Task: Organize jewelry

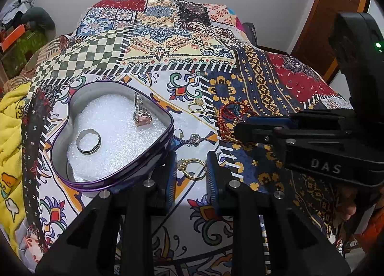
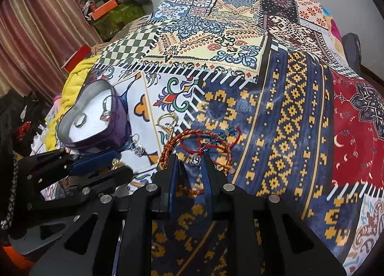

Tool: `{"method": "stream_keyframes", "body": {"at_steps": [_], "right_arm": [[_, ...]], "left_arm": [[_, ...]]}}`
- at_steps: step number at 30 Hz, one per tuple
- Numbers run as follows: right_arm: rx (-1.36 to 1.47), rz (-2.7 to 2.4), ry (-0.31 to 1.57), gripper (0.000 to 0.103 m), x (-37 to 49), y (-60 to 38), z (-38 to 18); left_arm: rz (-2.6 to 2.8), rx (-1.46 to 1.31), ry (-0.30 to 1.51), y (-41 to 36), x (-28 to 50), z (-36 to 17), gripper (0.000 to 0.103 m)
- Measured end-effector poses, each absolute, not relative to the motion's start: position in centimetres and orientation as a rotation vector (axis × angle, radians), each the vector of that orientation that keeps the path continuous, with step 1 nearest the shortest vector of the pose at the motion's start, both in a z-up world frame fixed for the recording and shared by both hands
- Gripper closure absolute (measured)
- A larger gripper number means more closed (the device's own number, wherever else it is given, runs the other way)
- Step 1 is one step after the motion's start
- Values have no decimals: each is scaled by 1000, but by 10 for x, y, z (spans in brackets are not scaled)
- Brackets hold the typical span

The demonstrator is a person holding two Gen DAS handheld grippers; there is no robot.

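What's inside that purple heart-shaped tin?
The purple heart-shaped tin holds white foam with a plain silver band and a pink-stone ring on it. Whatever lies under the foam is covered.

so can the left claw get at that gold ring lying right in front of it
Probably yes: the gold ring lies on the cloth between the left claw's parted jaws, nothing over it, the purple tin just beside.

Only readable text: raised letters "DAS" on black body of right gripper [image 1: 236,132], seen in left wrist view at about 4 o'clock of picture. Letters grey-white, spaced apart, on side face just behind jaws. No other lettering, label or number legible in either view.
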State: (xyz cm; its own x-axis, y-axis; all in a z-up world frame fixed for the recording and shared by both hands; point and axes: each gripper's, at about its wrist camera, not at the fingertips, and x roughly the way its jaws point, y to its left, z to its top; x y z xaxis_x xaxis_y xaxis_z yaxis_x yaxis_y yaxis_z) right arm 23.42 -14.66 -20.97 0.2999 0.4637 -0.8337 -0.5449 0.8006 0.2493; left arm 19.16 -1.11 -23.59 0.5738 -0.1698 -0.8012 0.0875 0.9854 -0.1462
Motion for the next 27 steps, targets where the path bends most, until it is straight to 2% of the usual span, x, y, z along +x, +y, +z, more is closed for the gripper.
{"method": "stream_keyframes", "body": {"at_steps": [4,18,27], "right_arm": [[-95,660,1065,94,236,-145,-211],[-93,644,1018,96,213,-156,-187],[-79,649,949,96,199,-157,-156]], "left_arm": [[-157,-107,943,-9,191,-236,79],[-156,-106,947,-9,187,-232,79],[-145,-101,901,-2,173,-208,79]]}}
